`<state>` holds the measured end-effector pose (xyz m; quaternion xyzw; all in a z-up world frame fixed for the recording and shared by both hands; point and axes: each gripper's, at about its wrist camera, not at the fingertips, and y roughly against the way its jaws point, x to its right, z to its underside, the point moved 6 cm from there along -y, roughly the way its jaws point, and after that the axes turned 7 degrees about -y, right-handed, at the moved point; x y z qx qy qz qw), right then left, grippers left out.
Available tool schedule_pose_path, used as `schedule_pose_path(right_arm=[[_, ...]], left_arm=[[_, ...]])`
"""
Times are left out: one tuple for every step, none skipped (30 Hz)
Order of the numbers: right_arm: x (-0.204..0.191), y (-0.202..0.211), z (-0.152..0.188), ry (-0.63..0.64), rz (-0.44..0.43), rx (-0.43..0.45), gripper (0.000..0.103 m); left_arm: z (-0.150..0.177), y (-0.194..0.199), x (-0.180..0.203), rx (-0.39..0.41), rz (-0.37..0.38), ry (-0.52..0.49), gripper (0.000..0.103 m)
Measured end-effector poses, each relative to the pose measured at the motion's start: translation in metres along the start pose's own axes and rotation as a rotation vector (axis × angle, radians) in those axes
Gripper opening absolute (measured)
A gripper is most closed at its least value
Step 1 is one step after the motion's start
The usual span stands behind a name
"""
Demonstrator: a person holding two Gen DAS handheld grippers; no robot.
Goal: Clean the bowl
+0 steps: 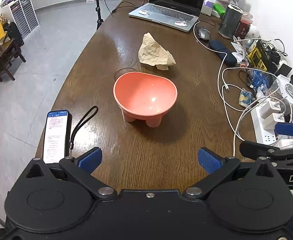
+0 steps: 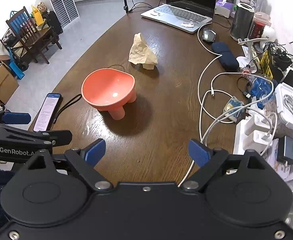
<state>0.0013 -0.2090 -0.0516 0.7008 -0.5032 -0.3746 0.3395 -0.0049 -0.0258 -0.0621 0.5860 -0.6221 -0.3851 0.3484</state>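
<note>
salmon-pink footed plastic bowl (image 1: 145, 94) stands upright mid-way on the dark brown wooden table (image 1: 166, 140), ahead of both grippers. crumpled beige paper towel (image 1: 155, 52) lies just beyond it, apart from the bowl. left gripper (image 1: 150, 160) hovers above the near table edge, jaws wide apart, nothing between the blue pads. right gripper (image 2: 146, 153) same, jaws spread, empty, white cable passing under its right finger. black smartphone with lit screen (image 1: 56, 136) lies at the left table edge. open silver laptop (image 1: 170, 6) sits at the far end.
</note>
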Motion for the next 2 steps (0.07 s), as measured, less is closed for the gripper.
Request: schedule_pose_path(right_arm=[[0.0005,-0.0017,-0.0023,0.002,0.001,0.0,0.092],[0.0005,-0.0026,-0.0035,0.004,0.003,-0.002,0.092]], left_arm=[[-0.0009,-0.0008,-0.0006,-0.001,0.001,0.0,0.103],[-0.0017,-0.0016,-0.0011,-0.002,0.002,0.001,0.103]])
